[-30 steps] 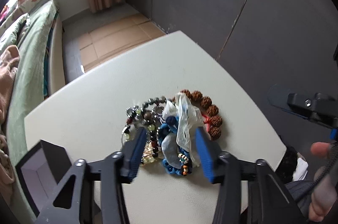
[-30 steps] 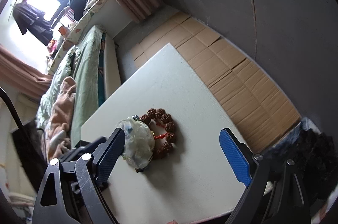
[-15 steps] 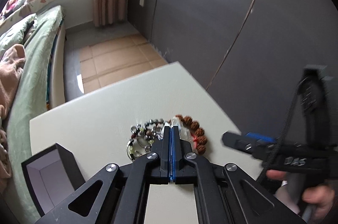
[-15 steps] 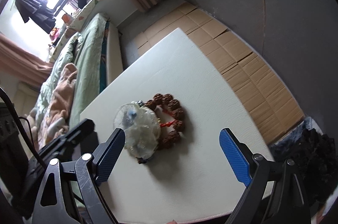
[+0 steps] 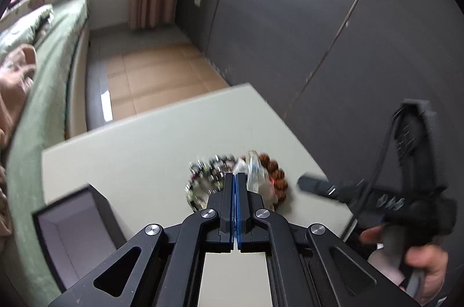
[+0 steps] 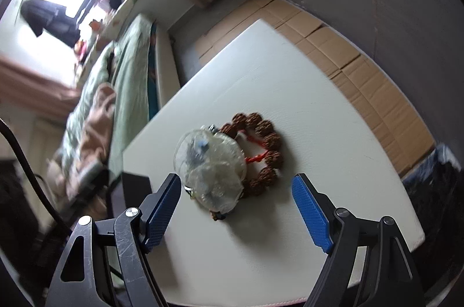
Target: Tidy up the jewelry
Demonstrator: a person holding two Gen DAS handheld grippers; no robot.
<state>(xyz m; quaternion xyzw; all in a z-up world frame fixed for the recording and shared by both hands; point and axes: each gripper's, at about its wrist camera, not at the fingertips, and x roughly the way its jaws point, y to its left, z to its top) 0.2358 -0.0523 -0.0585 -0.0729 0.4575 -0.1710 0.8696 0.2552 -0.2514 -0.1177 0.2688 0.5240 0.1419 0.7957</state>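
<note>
A heap of jewelry lies on the white table (image 5: pixel 139 150): a brown bead bracelet (image 6: pixel 268 146) with a red cord, darker beaded strands (image 5: pixel 203 176), and a clear plastic bag (image 6: pixel 210 165) on top. My left gripper (image 5: pixel 235 179) is shut, pulled back above the near side of the heap; nothing shows between its pads. My right gripper (image 6: pixel 236 205) is open and empty, its blue pads either side of the heap's near edge. It shows from the side in the left wrist view (image 5: pixel 316 185). An open dark box (image 5: pixel 72 228) stands left of the heap.
A bed with green bedding (image 5: pixel 49 69) runs along the table's left side. Flattened cardboard (image 6: pixel 348 57) covers the floor beyond the table. A dark wall (image 5: pixel 319 17) stands at the back and right. A dark bundle (image 6: pixel 435 182) lies by the table's right corner.
My left gripper closed from wide open around the heap and drew back and up. My right gripper moved closer to the heap, staying open.
</note>
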